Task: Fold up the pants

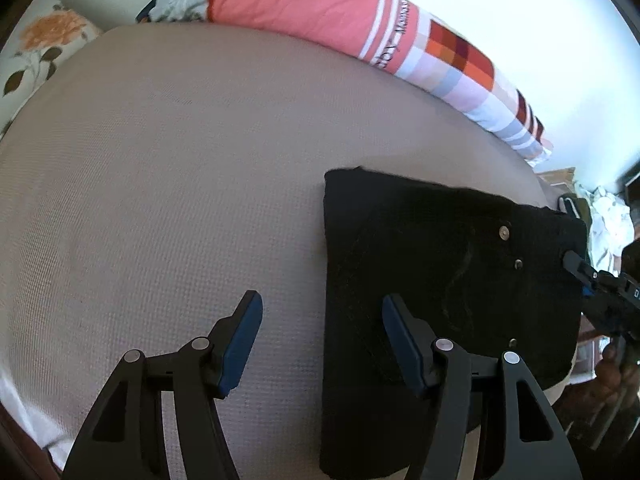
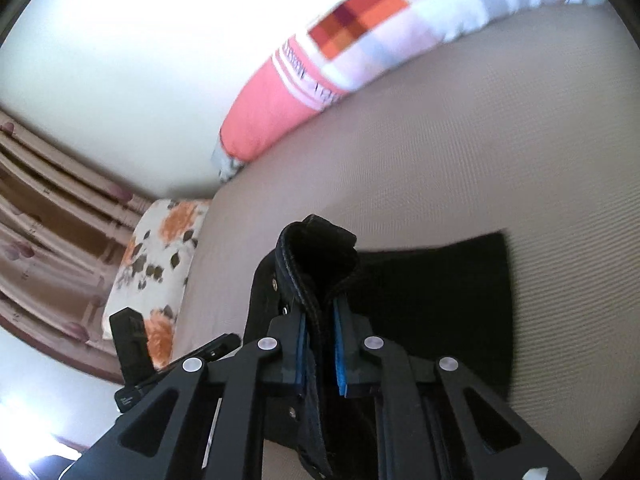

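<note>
Pants (image 1: 440, 264) were black, already folded down to a compact rectangle, lying flat near the right edge of the bed (image 1: 160, 200), waistband end toward that edge (metal buttons showed there). Judging by the shape, most of the folding looked done; one more fold or a tidy-up seemed left.

Right gripper (image 2: 320, 344) was clamped on the waistband, thick stitched edge sandwiched between the blue pads (image 2: 342, 364) and bunched up above them. Grip sat on the stiffest part of the garment, probably so the layers lift together instead of sliding apart.

Left gripper (image 1: 322, 340) was spread wide, holding nothing, hovering low with one finger over bare bed and the other over the pants' left edge. Looked staged to pin or catch that edge while the right side carries the waistband over.

Further out: a long pink-and-checked bolster (image 1: 360, 36) along the far edge against the wall, a flowered pillow (image 1: 36, 48) at the far left corner. Both well apart from the pants.
</note>
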The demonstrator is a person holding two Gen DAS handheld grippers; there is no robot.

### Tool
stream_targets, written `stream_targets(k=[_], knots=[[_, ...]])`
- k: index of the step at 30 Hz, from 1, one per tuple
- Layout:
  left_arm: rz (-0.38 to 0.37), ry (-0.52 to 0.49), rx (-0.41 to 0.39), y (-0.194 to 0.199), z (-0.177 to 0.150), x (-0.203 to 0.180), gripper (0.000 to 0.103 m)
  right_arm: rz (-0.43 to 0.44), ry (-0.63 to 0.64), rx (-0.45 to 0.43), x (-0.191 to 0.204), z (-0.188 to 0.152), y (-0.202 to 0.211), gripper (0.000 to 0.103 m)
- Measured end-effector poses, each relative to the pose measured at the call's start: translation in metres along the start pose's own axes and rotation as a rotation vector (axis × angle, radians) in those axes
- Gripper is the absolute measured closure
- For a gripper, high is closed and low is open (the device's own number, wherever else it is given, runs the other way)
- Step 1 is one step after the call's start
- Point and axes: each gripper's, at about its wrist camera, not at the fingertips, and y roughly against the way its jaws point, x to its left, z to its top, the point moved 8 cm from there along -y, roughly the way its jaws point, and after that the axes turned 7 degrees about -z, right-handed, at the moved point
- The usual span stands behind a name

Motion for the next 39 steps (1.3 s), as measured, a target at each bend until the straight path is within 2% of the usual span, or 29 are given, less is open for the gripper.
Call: stream_targets(k=[4, 7, 8, 14, 19, 26, 30, 32, 39], knots=[[-0.006, -0.047, -0.003, -0.007, 0.007, -0.018, 0.040, -0.065, -0.081, 0.004, -0.040, -0.002, 0.001, 0.092], [0.011, -0.093, 0.009, -0.019, 0.006, -0.027, 0.040, -0.202, -0.072, 0.049, -0.068, -0.017, -0.021, 0.092], [0.017, -0.109, 0.021, -0.024, 0.005, -0.029, 0.040, -0.225, -0.054, 0.058, -0.074, -0.020, -0.027, 0.089], [0.056, -0.138, 0.077, -0.054, -0.005, -0.024, 0.040, -0.254, -0.049, 0.063, -0.079, -0.020, -0.030, 0.083], [0.033, -0.155, 0.109, -0.051, -0.013, -0.031, 0.040, -0.310, -0.015, 0.078, -0.073, -0.030, -0.011, 0.079], [0.014, -0.199, 0.136, -0.042, -0.042, -0.045, 0.040, -0.303, 0.011, 0.118, -0.059, -0.064, 0.014, 0.079], [0.020, -0.214, 0.128, -0.036, -0.049, -0.048, 0.039, -0.303, 0.023, 0.132, -0.055, -0.080, 0.025, 0.080], [0.023, -0.217, 0.128, -0.035, -0.052, -0.049, 0.039, -0.314, 0.041, 0.125, -0.053, -0.083, 0.028, 0.089], [0.040, -0.226, 0.135, -0.032, -0.061, -0.050, 0.039, -0.360, 0.056, 0.098, -0.050, -0.091, 0.037, 0.092]])
